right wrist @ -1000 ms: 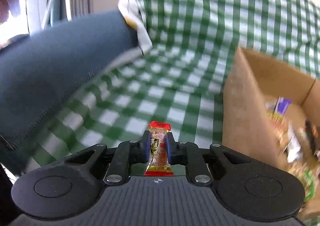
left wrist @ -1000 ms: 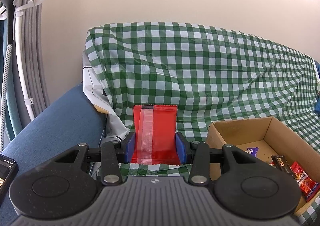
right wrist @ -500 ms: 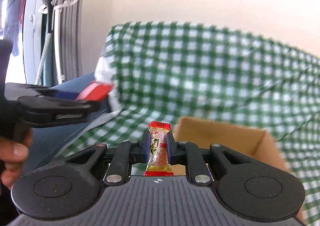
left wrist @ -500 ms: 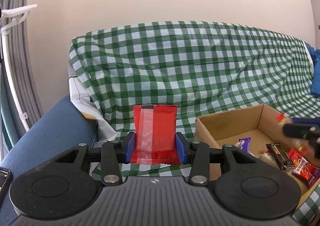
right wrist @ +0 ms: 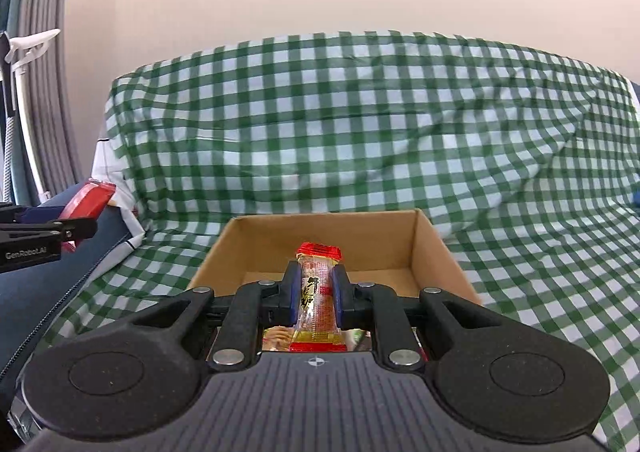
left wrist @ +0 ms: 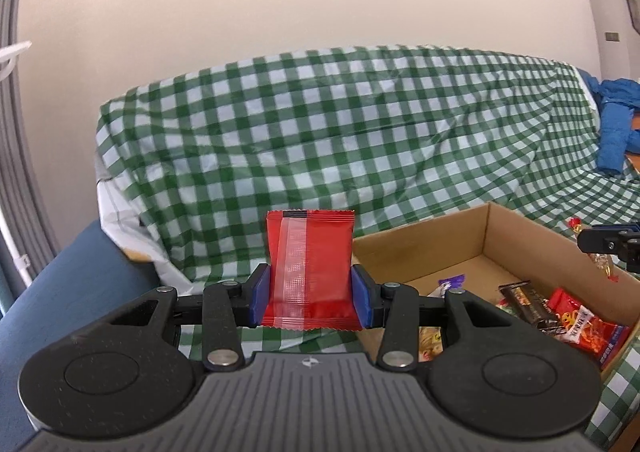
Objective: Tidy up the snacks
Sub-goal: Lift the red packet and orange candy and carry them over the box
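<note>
My left gripper (left wrist: 310, 296) is shut on a flat red snack packet (left wrist: 310, 268) and holds it upright, left of the open cardboard box (left wrist: 416, 248). The box holds several snacks, among them a red bag (left wrist: 580, 326) and a dark bar (left wrist: 524, 302). My right gripper (right wrist: 317, 294) is shut on a slim red and yellow snack bar (right wrist: 317, 292) above the near end of the box (right wrist: 320, 236). The right gripper also shows at the right edge of the left wrist view (left wrist: 612, 242). The left gripper shows at the left edge of the right wrist view (right wrist: 48, 230).
The box rests on a sofa draped in a green and white checked cloth (left wrist: 360, 123). A blue sofa arm (left wrist: 72, 284) lies at the left. Blue clothing (left wrist: 616, 131) lies at the far right. Grey curtains (right wrist: 44, 51) hang at the left.
My right gripper has swung over the box with the snack bar in it. My left gripper has turned right, bringing more of the box into view. Both grips are unchanged.
</note>
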